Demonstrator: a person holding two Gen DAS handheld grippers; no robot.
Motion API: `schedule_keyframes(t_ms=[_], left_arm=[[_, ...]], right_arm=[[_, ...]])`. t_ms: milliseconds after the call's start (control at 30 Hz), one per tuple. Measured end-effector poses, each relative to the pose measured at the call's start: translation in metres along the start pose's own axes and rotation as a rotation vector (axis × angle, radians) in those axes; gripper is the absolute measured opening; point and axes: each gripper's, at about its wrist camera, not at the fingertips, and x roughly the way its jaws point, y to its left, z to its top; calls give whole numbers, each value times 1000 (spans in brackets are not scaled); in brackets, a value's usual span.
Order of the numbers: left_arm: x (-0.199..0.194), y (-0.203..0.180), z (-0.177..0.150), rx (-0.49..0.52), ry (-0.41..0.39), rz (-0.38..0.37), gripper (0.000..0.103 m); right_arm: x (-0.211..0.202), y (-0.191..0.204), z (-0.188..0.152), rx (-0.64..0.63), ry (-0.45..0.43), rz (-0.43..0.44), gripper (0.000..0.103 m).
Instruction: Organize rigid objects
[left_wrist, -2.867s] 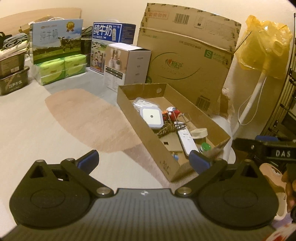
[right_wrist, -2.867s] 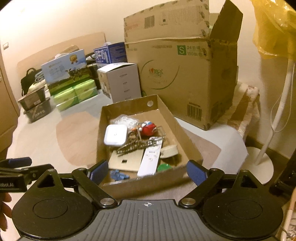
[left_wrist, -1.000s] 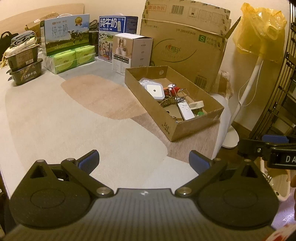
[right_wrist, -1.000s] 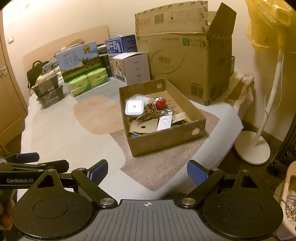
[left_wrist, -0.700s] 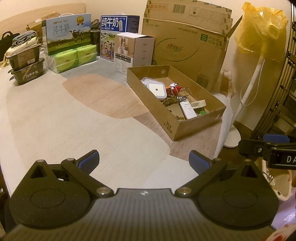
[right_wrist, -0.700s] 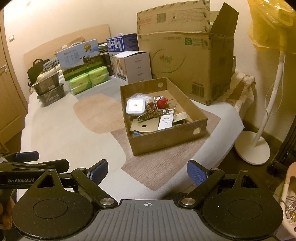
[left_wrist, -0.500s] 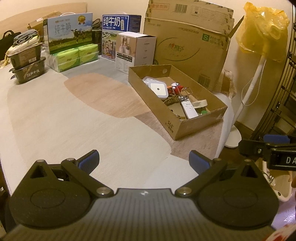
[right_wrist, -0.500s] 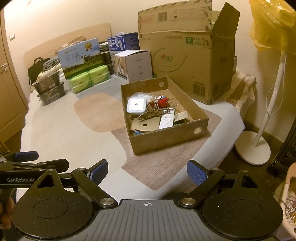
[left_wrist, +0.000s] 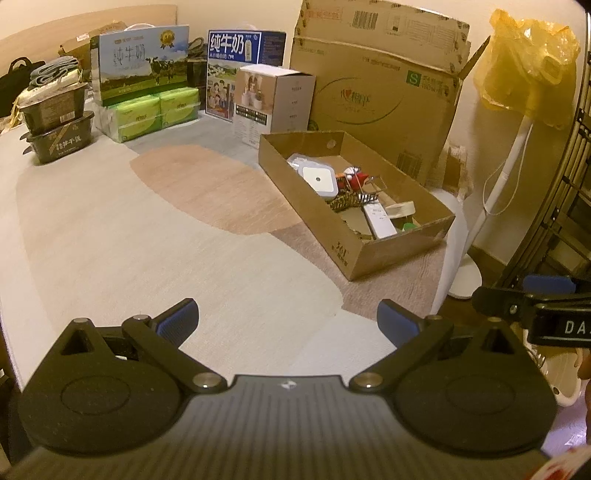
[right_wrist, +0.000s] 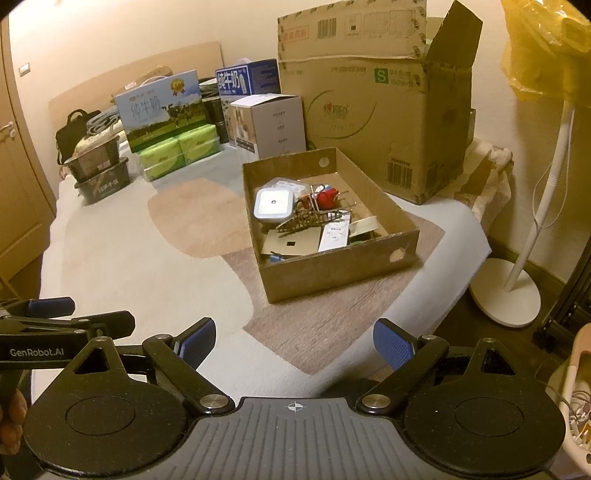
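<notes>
Both grippers, the left gripper (left_wrist: 286, 318) and the right gripper (right_wrist: 293, 341), stand wide open and hold nothing, well apart from the shallow cardboard box (right_wrist: 334, 275). All small objects lie inside this box, so the sorting seems finished, or not yet begun. Next, I think, a reach toward the box.

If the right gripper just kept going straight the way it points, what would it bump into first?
Probably the patterned bed cover: the open right gripper tilts down at bare fabric, short of the shallow cardboard box. Depth is hard to judge.
</notes>
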Motion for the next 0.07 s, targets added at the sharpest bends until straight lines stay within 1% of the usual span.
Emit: schedule_keyframes(t_ms=[67], left_arm=[[0, 0, 0, -2, -3, 1, 102]], right_arm=[[1, 0, -1, 1, 3, 0, 92]])
